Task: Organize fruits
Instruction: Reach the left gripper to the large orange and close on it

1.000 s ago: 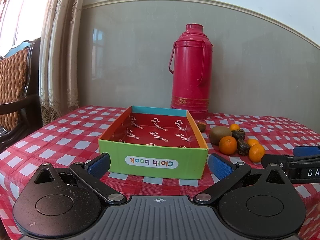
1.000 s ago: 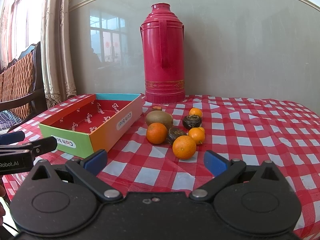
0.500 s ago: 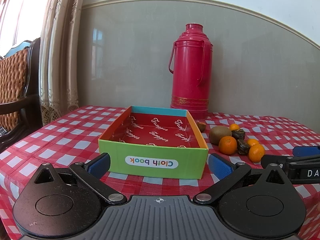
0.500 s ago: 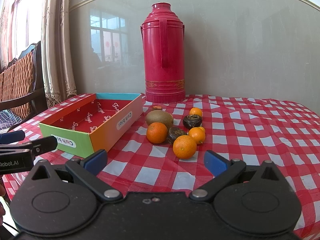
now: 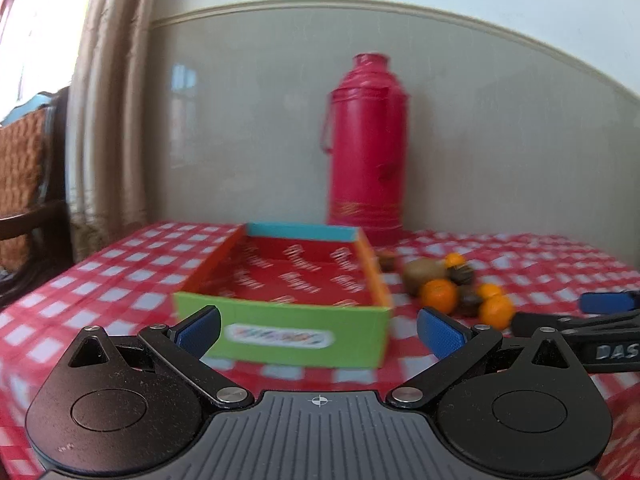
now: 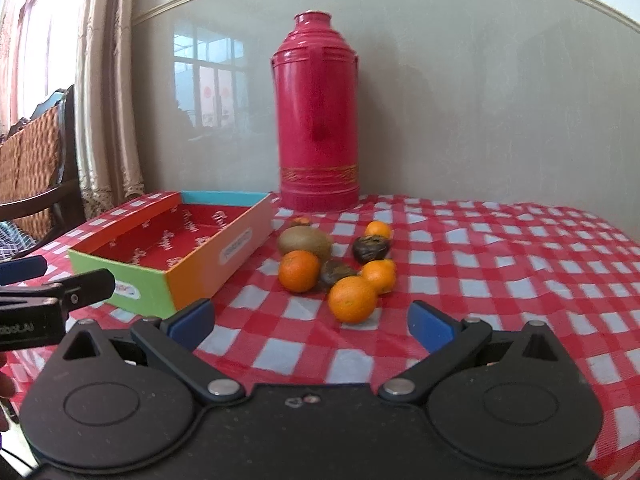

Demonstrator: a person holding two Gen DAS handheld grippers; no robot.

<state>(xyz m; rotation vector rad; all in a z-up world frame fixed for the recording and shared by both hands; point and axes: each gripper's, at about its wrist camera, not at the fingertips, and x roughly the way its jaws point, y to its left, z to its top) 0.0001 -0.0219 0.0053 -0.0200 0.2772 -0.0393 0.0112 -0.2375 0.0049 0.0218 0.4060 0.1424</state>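
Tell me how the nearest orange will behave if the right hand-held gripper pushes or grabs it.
The nearest orange looks round and sits loose on the checked cloth, so a push would probably roll it. It looks firm; the open right hand-held gripper should hold it, though the rounded peel may slip if pinched off-center.

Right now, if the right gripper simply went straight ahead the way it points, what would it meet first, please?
Probably the nearest orange: it lies on the tablecloth ahead of the open right gripper, slightly right of its midline. Depth is hard to judge, so the height match is uncertain.
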